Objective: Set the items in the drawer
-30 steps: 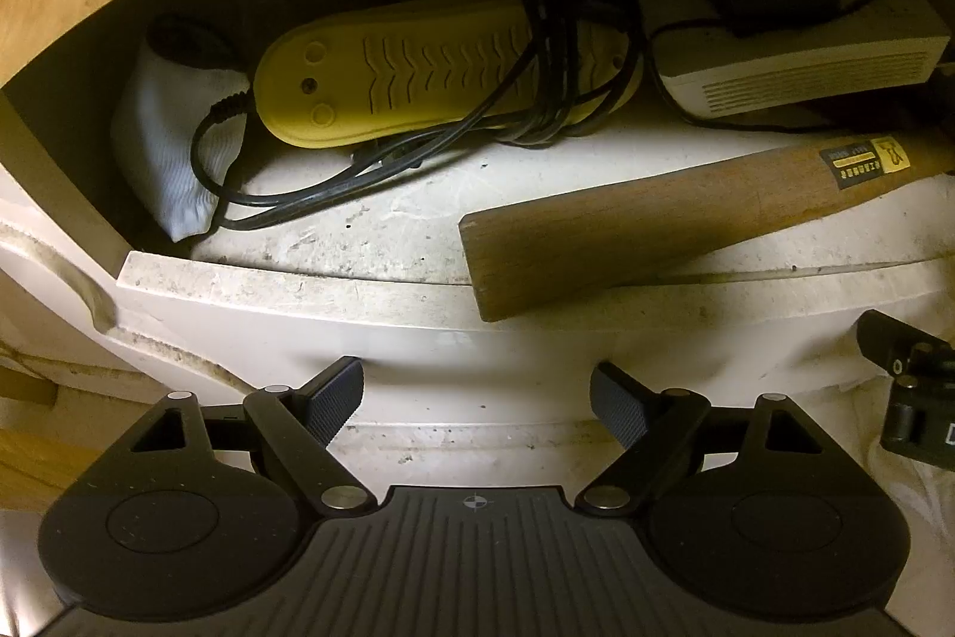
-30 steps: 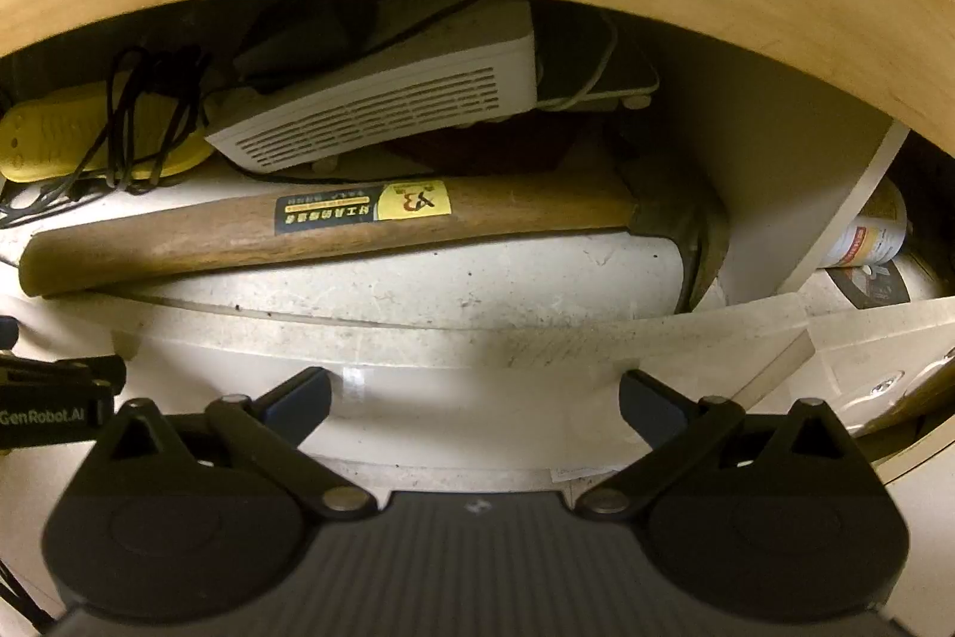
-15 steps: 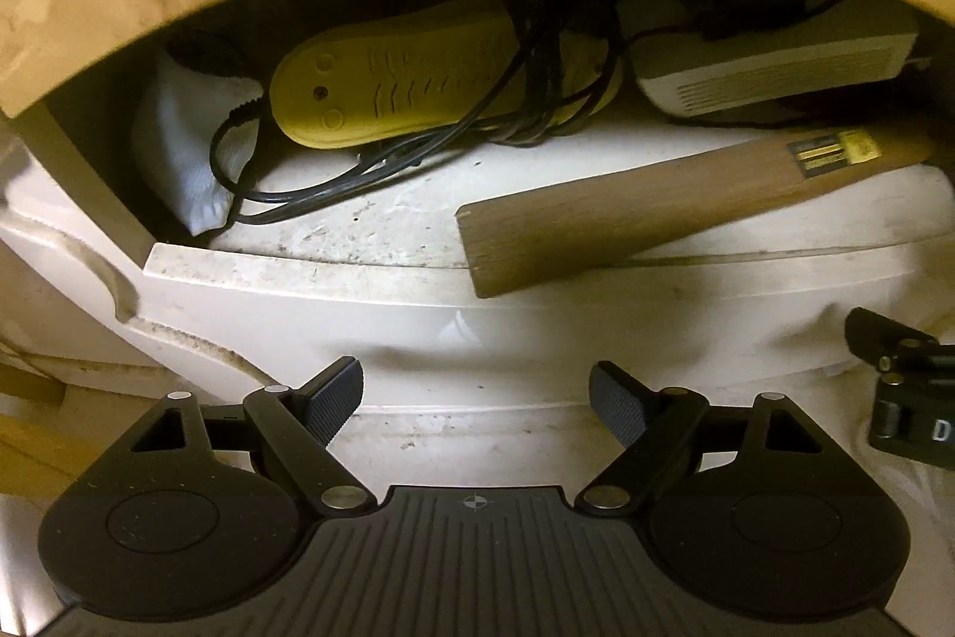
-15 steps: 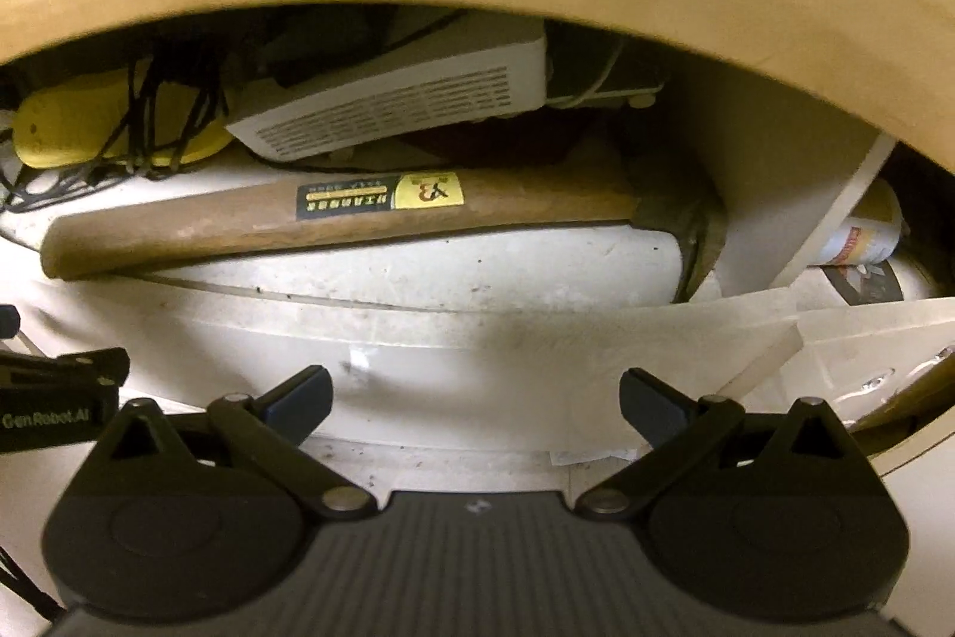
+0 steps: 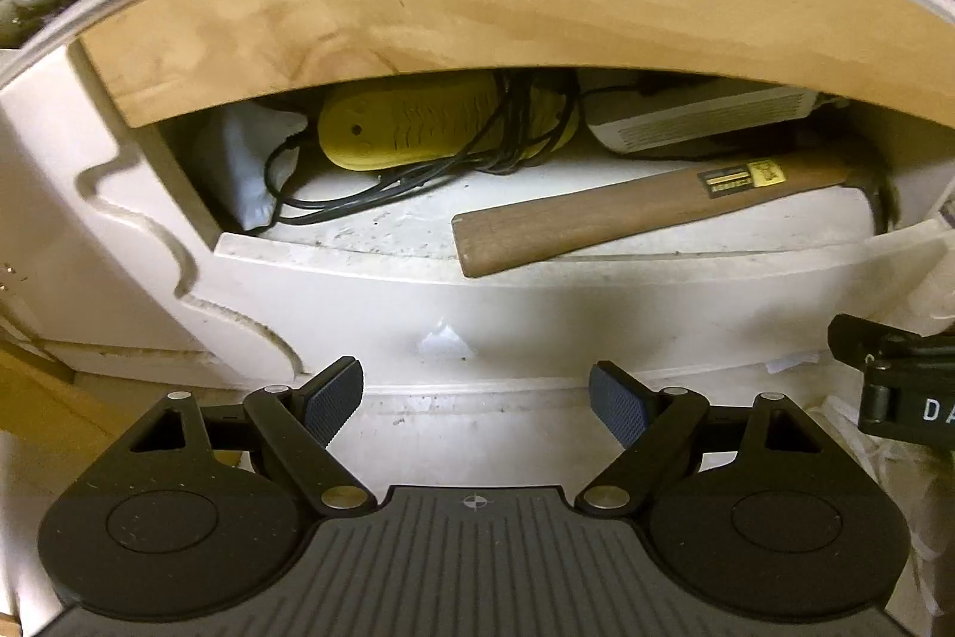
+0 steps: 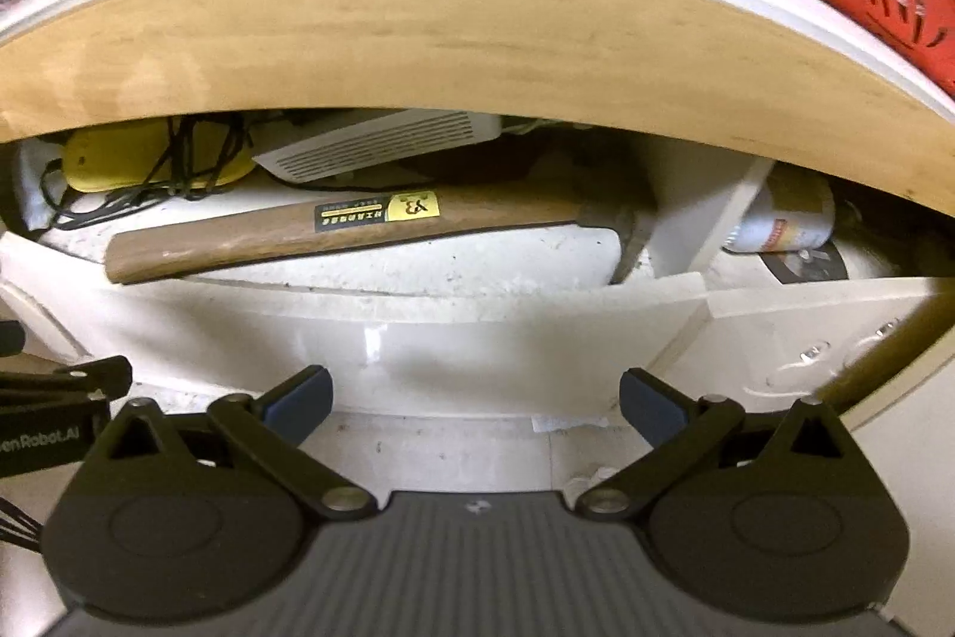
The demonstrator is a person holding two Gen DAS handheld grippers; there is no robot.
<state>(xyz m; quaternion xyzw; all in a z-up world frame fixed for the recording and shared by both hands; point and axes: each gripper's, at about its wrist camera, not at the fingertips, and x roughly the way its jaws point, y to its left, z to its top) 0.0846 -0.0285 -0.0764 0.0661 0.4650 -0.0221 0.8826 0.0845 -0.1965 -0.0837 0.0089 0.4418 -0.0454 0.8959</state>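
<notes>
Below wooden desk edge [image 5: 477,16], white drawer [image 5: 537,297] stands part open. Hammer [image 6: 358,231] lies across front, yellow device [image 5: 430,129] with black cord [image 5: 370,195] behind, white box [image 6: 382,141] at rear. Left gripper [image 5: 476,398] and right gripper [image 6: 476,401]: fingers apart, empty, just before drawer front. Likely step: closing; press front evenly, watch handle end on rim.

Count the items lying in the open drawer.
4: a white pouch far left, a yellow shoe dryer wrapped in cord, a white vented box behind, a hammer in front. The overhang may hide more.
</notes>
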